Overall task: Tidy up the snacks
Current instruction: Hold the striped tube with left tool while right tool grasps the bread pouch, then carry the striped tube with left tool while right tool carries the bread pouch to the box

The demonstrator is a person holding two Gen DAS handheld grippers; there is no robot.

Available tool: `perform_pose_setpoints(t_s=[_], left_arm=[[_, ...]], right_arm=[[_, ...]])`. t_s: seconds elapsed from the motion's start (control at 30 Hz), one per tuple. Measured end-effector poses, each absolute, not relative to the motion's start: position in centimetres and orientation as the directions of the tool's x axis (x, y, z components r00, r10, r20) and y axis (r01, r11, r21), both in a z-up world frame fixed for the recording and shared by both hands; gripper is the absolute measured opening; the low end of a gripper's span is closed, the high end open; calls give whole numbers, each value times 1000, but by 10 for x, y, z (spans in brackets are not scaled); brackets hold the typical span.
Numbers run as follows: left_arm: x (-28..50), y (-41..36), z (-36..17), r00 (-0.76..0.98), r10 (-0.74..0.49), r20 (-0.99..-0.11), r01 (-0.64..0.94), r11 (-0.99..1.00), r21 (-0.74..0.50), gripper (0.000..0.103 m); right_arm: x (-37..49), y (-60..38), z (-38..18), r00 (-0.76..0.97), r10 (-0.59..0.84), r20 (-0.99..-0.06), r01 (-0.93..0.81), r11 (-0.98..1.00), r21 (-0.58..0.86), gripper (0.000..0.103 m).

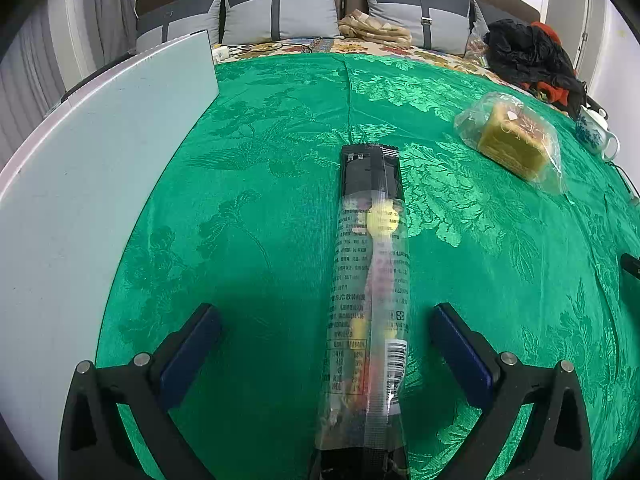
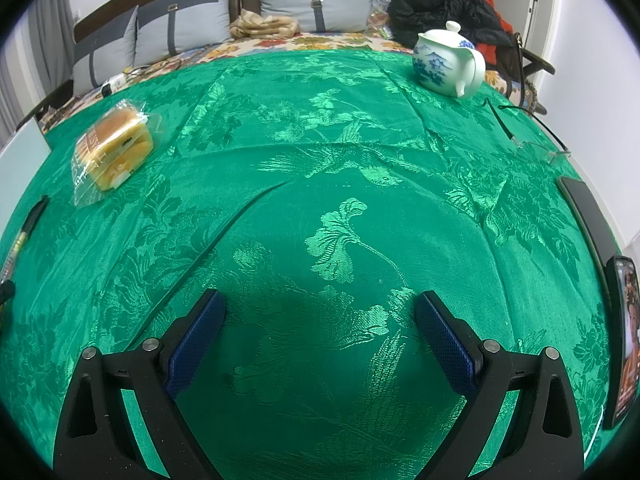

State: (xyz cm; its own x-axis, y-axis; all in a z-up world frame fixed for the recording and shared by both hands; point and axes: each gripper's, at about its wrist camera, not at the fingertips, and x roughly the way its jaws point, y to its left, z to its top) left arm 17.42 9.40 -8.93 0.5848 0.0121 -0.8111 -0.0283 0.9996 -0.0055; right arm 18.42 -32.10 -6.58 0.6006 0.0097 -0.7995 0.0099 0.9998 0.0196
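A long clear snack packet point(image 1: 370, 288) with black ends lies on the green tablecloth point(image 1: 260, 184), pointing away from me. My left gripper point(image 1: 326, 318) is open, its blue-padded fingers on either side of the packet's near half, not touching it. A bagged yellow cake point(image 1: 514, 140) lies at the far right; it also shows in the right wrist view point(image 2: 114, 148) at far left. The packet's end point(image 2: 24, 236) shows at the left edge there. My right gripper point(image 2: 320, 304) is open and empty above bare cloth.
A pale grey board point(image 1: 100, 152) lies at the table's left. A white and blue teapot point(image 2: 448, 64) stands far right. Glasses point(image 2: 532, 140), a dark tablet point(image 2: 588, 216) and a phone point(image 2: 624, 340) lie along the right edge. A sofa with cushions point(image 1: 280, 12) is behind.
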Motion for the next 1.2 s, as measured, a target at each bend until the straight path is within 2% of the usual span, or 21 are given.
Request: perform_pose_setpoints(t_s=[0.2, 0.27, 0.37, 0.5, 0.63, 0.77, 0.83, 0.87, 0.9, 1.07, 1.13, 1.2], left_arm=[[174, 94, -90, 585, 12, -811, -28, 1000, -6, 103], [174, 95, -89, 585, 11, -811, -28, 1000, -7, 103], [175, 95, -88, 585, 10, -811, -28, 1000, -8, 103], [175, 95, -88, 585, 10, -811, -29, 1000, -9, 103], [175, 94, -89, 585, 9, -811, -29, 1000, -9, 103], [175, 95, -89, 585, 9, -811, -29, 1000, -9, 103], [175, 94, -89, 585, 9, -811, -29, 1000, -9, 103], [175, 95, -89, 585, 10, -811, -29, 1000, -9, 103], [175, 95, -89, 585, 10, -811, -29, 1000, -9, 103], [177, 94, -87, 567, 5, -824, -14, 1000, -3, 102], [177, 93, -82, 542, 2, -840, -13, 1000, -6, 89], [172, 87, -74, 547, -4, -837, 9, 1000, 1, 35]], right_arm=[[187, -320, -64, 584, 39, -811, -28, 999, 28, 98], [197, -312, -59, 548, 134, -826, -123, 989, 79, 95], [217, -280, -23, 564, 295, -771, -299, 944, 142, 95], [255, -211, 16, 550, 376, -746, -515, 856, 51, 96], [301, -147, 8, 472, 325, -820, -652, 754, -77, 96], [335, -117, -36, 429, 160, -889, -658, 730, -186, 96], [348, -119, -52, 379, 128, -916, -629, 762, -154, 94], [352, -122, -55, 362, 143, -921, -607, 786, -117, 92], [352, -129, -54, 370, 176, -912, -577, 813, -77, 79], [315, -166, -30, 393, 366, -844, -452, 876, 170, 76], [284, -179, -22, 395, 418, -818, -430, 871, 238, 77], [247, -193, -20, 403, 438, -803, -412, 871, 269, 77]])
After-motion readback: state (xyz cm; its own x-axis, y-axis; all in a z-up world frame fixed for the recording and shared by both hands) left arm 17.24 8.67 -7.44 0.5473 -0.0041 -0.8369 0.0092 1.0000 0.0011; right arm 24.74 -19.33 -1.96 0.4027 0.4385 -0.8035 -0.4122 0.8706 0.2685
